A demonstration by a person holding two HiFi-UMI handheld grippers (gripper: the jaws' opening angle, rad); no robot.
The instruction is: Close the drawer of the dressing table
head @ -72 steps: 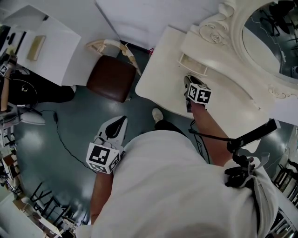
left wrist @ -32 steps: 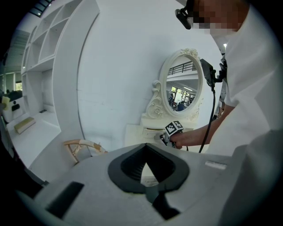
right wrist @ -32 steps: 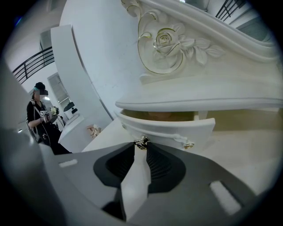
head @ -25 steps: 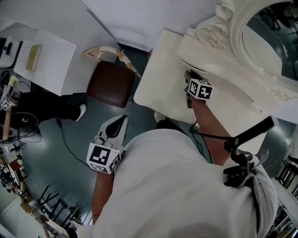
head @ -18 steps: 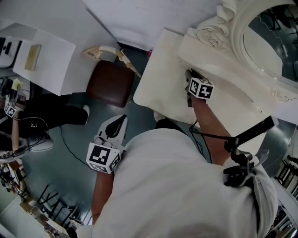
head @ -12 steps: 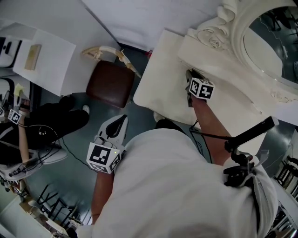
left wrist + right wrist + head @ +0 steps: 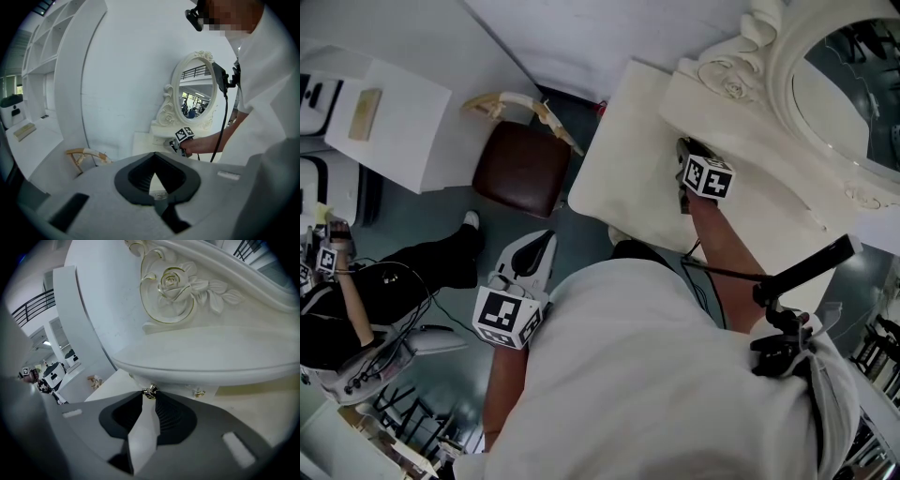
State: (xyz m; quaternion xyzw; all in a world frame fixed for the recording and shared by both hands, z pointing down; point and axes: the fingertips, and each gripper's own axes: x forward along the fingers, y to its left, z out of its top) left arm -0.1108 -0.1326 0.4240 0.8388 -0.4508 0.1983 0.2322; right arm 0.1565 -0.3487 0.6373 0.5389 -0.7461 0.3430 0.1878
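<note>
- At the far left of the head view a second person (image 7: 342,319) sits low on the floor, well away from the work.
- A brown-seated stool (image 7: 523,167) stands on the floor just beside the left edge of the dressing table (image 7: 623,178).
- The left gripper (image 7: 546,242) hangs over the floor in front of the person's body, near the stool and clear of the table. Its bare forearm (image 7: 502,394) comes from below, and the gripper tilts downward and forward.
- In the left gripper view its jaws meet at the tips, with nothing between them.
- The right forearm (image 7: 722,248) reaches forward across the tabletop, so that the right gripper (image 7: 683,148) slopes down at the base of the raised rear unit.
- In the right gripper view its jaws pinch the small gold drawer knob (image 7: 149,391) at their very tips, while the rest of the jaws stand apart behind it.
- The drawer (image 7: 178,388) sits pushed in, its front tucked just under the curved overhanging ledge; whether it is fully home cannot be told.
- Above the ledge is a carved rose (image 7: 171,280), and the oval mirror (image 7: 853,84) rises at the far right.
</note>
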